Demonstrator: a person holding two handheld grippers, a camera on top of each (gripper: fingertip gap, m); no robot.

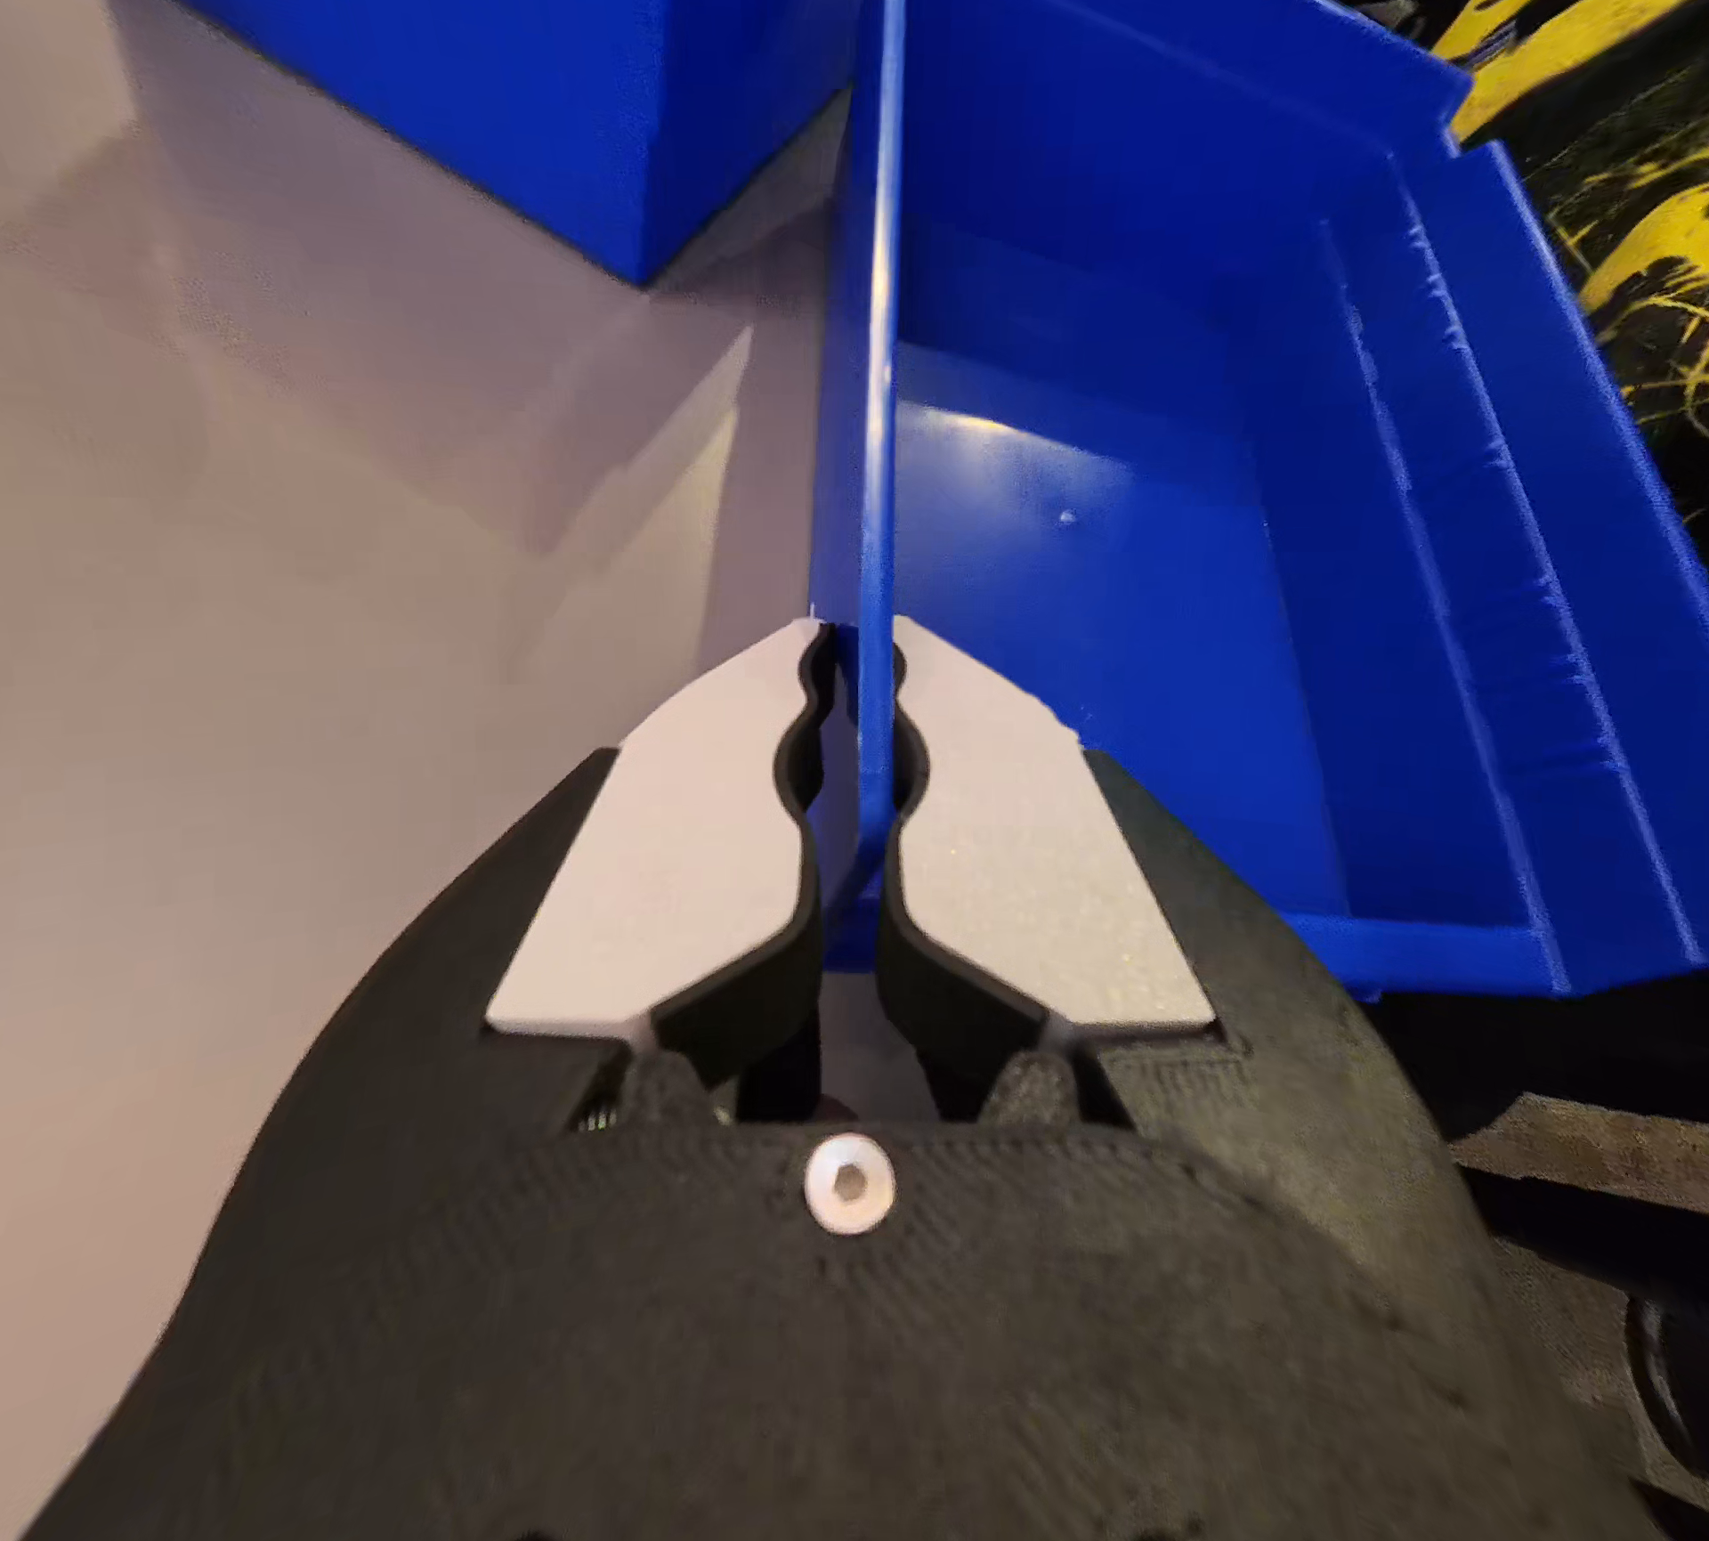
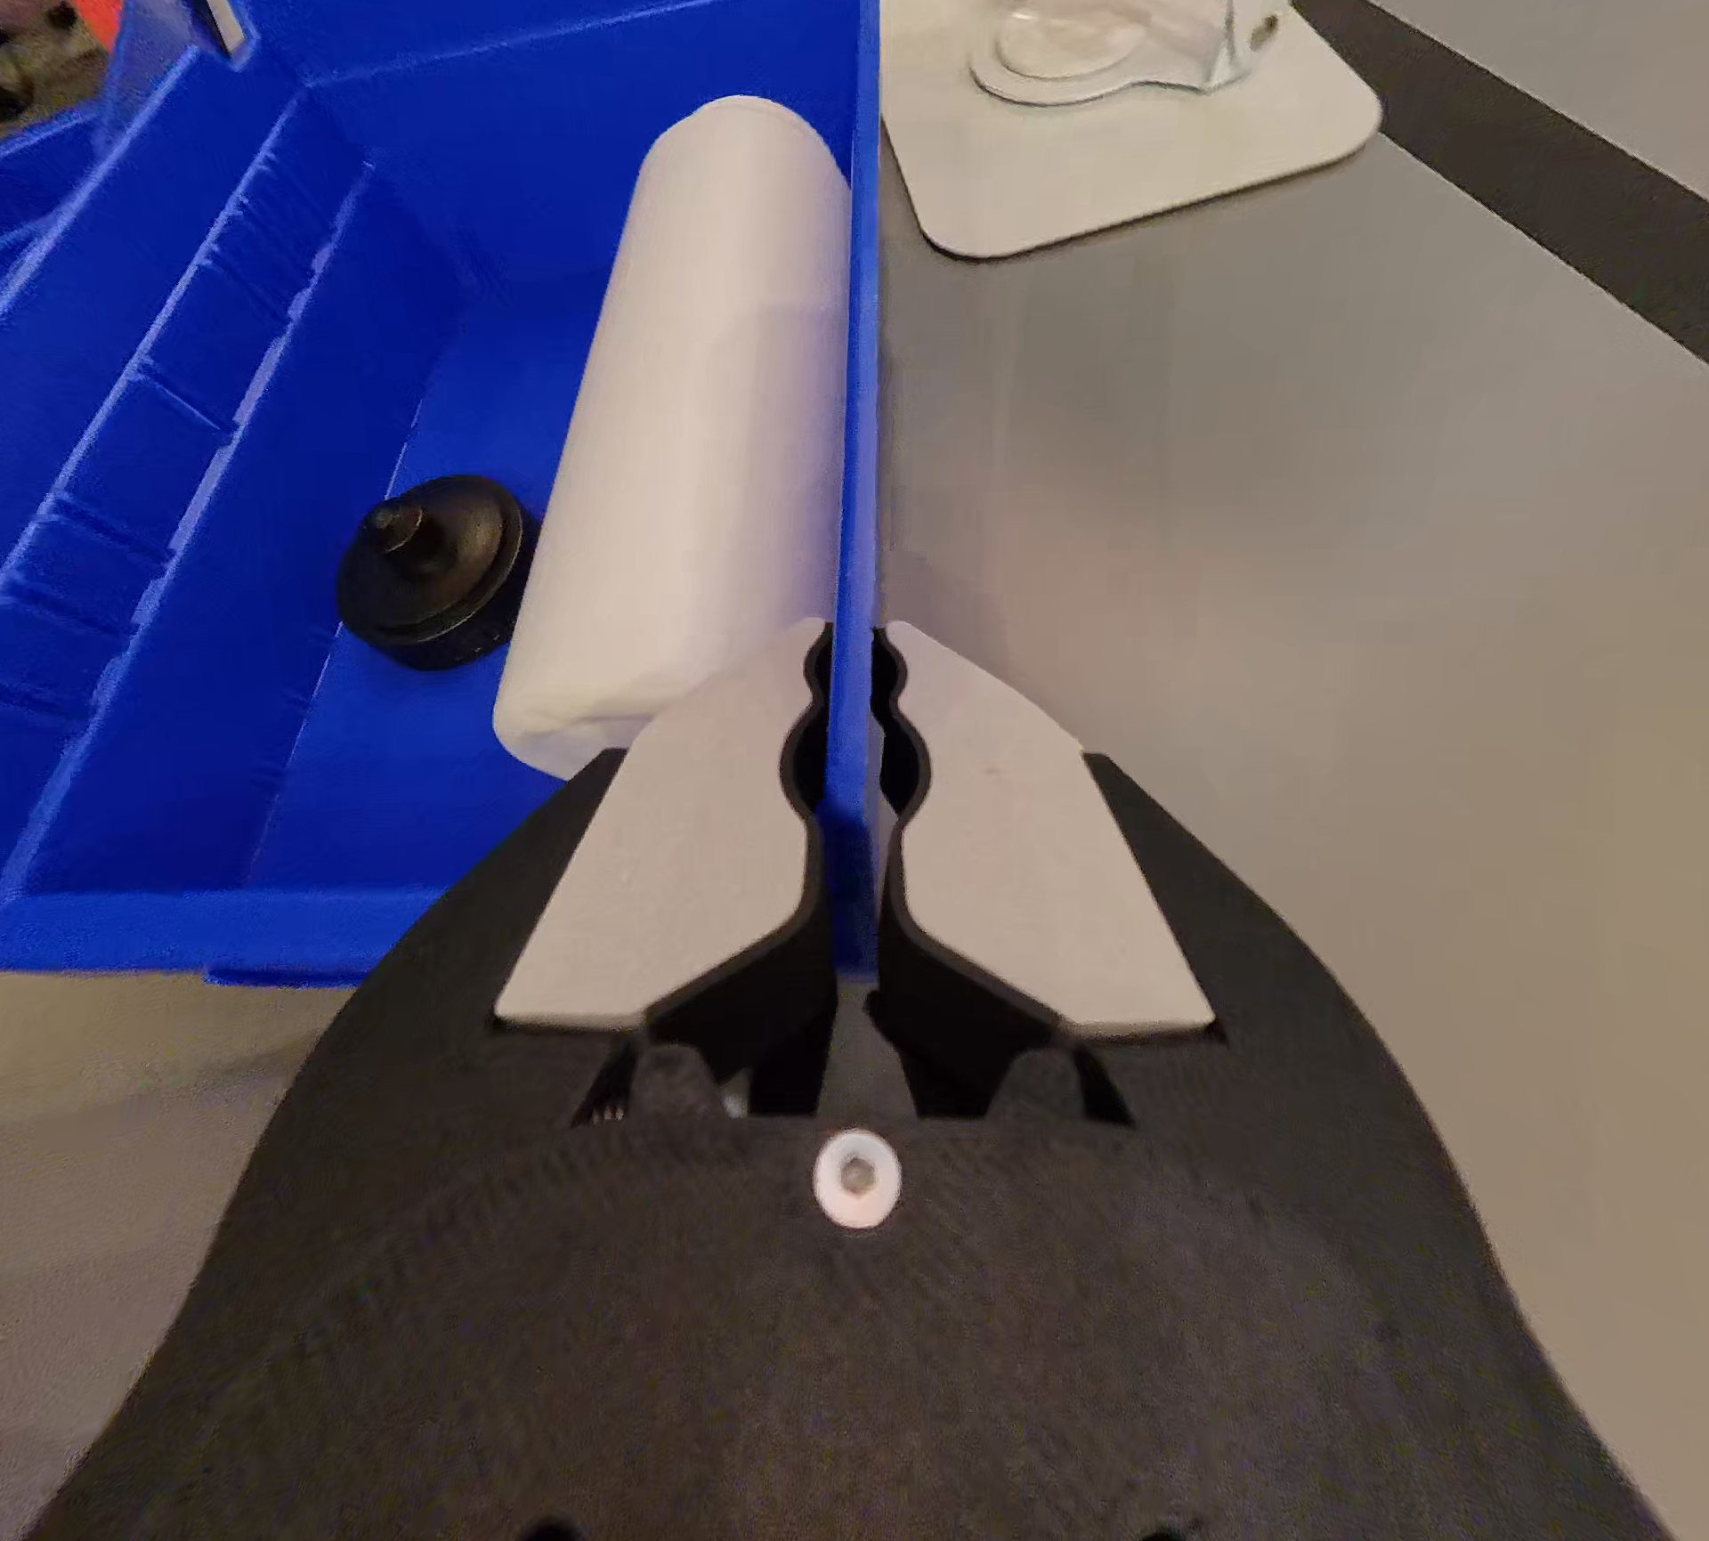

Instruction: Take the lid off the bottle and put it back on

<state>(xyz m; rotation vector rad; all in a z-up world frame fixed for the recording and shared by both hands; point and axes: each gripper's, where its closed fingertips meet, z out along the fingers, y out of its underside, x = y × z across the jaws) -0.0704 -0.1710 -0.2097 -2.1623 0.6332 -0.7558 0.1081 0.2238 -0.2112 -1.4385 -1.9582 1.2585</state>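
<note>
White bottle (image 2: 703,424) lying on side in blue bin (image 2: 462,54), black lid (image 2: 430,572) off, just beside it.

Right wrist view: white bottle (image 2: 703,424) near end hidden behind a gripper finger (image 2: 675,840); neck and mouth not visible. Black lid (image 2: 430,572) partly tucked behind bottle's side. White stand (image 2: 1128,137) cut off at top edge. Blue bin (image 2: 277,923) runs off left edge.

Left wrist view: second blue bin (image 1: 416,63) cropped at top; yellow-black surface (image 1: 1628,137) blurred, unidentifiable.

Grey table (image 2: 1295,572) bears blue bin (image 2: 592,63); white stand base (image 2: 1110,174), seemingly.
</note>
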